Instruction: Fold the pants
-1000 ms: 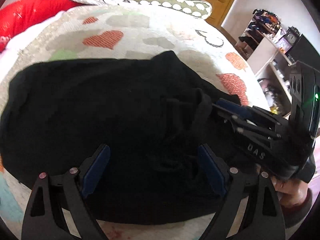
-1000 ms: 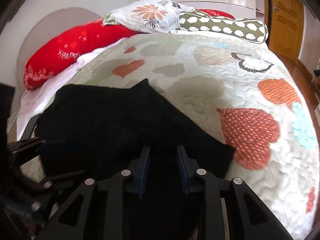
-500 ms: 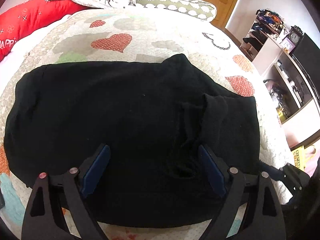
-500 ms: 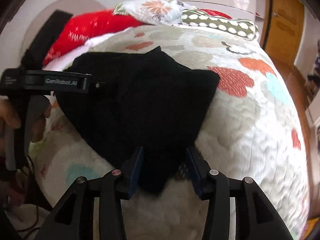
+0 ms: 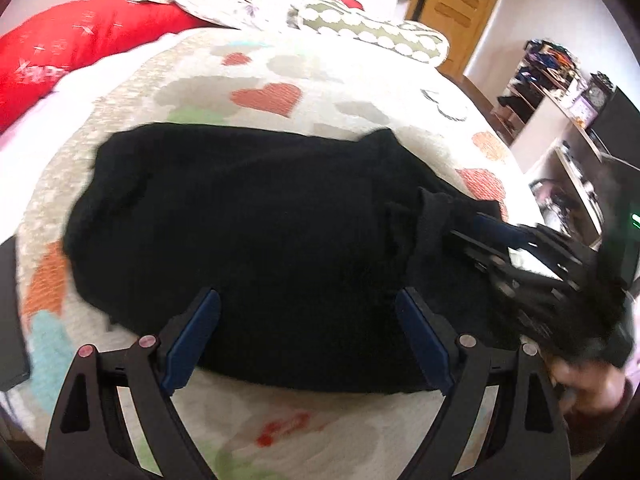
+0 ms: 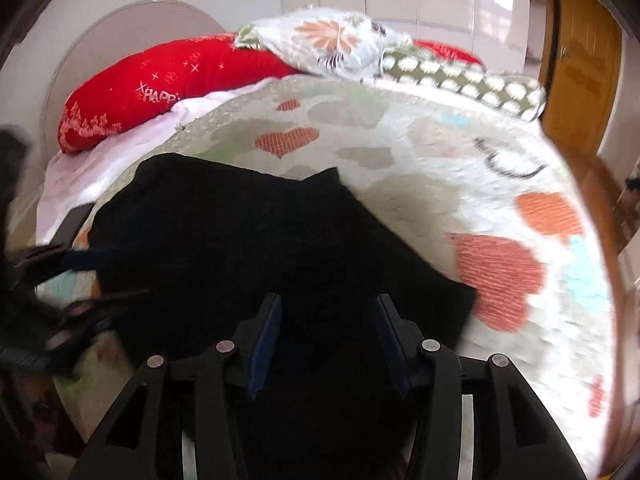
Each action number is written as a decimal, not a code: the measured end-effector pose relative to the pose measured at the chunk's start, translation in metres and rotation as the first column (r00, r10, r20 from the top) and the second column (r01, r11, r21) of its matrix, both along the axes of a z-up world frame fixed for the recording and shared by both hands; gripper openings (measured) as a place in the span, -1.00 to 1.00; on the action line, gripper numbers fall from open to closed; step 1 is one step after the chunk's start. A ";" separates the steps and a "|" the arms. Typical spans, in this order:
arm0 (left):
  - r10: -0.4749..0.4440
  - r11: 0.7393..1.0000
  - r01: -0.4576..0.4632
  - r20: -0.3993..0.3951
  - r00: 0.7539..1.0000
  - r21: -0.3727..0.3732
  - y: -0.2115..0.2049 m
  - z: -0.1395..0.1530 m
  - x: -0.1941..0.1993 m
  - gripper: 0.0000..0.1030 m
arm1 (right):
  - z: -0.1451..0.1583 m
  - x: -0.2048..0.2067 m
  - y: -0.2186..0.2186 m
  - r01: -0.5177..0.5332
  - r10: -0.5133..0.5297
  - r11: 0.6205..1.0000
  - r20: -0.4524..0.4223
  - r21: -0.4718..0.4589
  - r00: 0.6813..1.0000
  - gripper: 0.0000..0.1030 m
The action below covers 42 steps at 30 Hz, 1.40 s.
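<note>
The black pants [image 5: 260, 232] lie folded in a wide heap on the heart-patterned quilt [image 5: 264, 96]. My left gripper [image 5: 308, 328] is open and empty, its blue pads spread over the near edge of the pants. My right gripper [image 6: 328, 320] is partly open over the right end of the pants [image 6: 260, 248], with black cloth between its pads; it also shows blurred at the right of the left wrist view [image 5: 532, 264], fingers pointing into a raised fold. The left gripper appears blurred at the left edge of the right wrist view [image 6: 60, 280].
Red pillow [image 6: 160, 84], floral pillow [image 6: 332, 40] and spotted bolster [image 6: 460, 76] lie at the head of the bed. A wooden door [image 5: 456, 4] and cluttered shelves [image 5: 560, 92] stand to the right. A dark flat object [image 5: 10, 312] lies at the bed's left edge.
My right gripper has come back onto the right end of the pants and opened wider. The pants look bunched a little narrower. My left gripper stays open over the near edge.
</note>
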<state>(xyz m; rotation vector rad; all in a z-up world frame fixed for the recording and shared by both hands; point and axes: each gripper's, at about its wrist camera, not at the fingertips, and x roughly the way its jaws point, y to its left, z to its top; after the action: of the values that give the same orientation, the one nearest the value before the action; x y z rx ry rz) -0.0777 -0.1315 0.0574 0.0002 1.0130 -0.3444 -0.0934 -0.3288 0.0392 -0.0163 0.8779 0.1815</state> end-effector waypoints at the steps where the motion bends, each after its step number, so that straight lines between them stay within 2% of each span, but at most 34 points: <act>1: 0.015 1.000 -0.015 0.011 1.000 0.009 0.007 0.002 -0.001 0.75 | -0.005 0.008 0.002 0.004 -0.004 1.000 -0.008 -0.004 1.000 -0.05; 3: 0.037 0.999 -0.038 0.028 0.999 0.027 0.017 0.004 -0.002 0.75 | -0.012 0.017 0.004 0.009 -0.009 1.000 -0.024 0.001 1.000 -0.05; 5: 0.056 0.998 -0.058 0.044 0.997 0.040 0.025 0.006 -0.003 0.75 | -0.006 0.014 0.004 0.012 -0.012 1.000 -0.019 -0.004 1.000 -0.04; 9: 0.079 0.996 -0.080 0.058 0.995 0.026 0.035 0.008 -0.001 0.75 | 0.016 -0.015 0.008 -0.017 0.017 1.000 0.005 -0.017 1.000 -0.02; 11: 0.085 0.996 -0.087 0.063 0.994 0.025 0.036 0.007 -0.001 0.75 | 0.020 -0.033 0.016 -0.039 0.040 0.999 0.018 -0.032 0.999 0.10; 14: 0.095 0.995 -0.095 0.054 0.994 0.009 0.039 0.004 -0.002 0.75 | 0.007 -0.052 0.025 -0.062 0.061 0.998 -0.015 -0.024 0.998 0.11; 17: 0.104 0.995 -0.104 0.045 0.994 0.007 0.041 0.002 -0.003 0.75 | -0.014 -0.053 0.033 -0.059 0.057 0.997 -0.050 -0.047 0.997 0.11; 19: 0.109 0.994 -0.109 0.047 0.993 0.010 0.044 0.002 -0.005 0.75 | -0.010 -0.054 0.034 -0.055 0.053 0.997 -0.043 -0.053 0.998 0.11; 22: 0.125 0.992 -0.125 0.044 0.991 0.012 0.049 0.001 -0.007 0.75 | 0.007 -0.051 0.032 -0.060 0.059 0.998 -0.022 -0.034 0.998 0.11; 26: 0.157 0.987 -0.158 0.041 0.987 0.013 0.059 0.000 -0.010 0.75 | 0.024 -0.043 0.031 -0.070 0.069 0.997 0.024 0.018 0.997 0.28; 31: 0.206 0.979 -0.206 0.031 0.978 -0.009 0.075 0.002 -0.014 0.75 | 0.018 -0.016 0.039 -0.076 0.076 0.997 -0.005 0.024 0.997 0.28; 42: 0.354 0.933 -0.355 -0.016 0.935 -0.066 0.115 0.000 -0.018 0.75 | 0.024 0.019 0.057 -0.160 0.161 0.986 -0.018 0.047 0.987 0.40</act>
<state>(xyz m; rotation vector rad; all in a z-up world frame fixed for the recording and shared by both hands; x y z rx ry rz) -0.0959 -0.0167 0.0578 -0.2433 0.9822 -0.0473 -0.0748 -0.2717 0.0629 -0.0432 0.8942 0.3533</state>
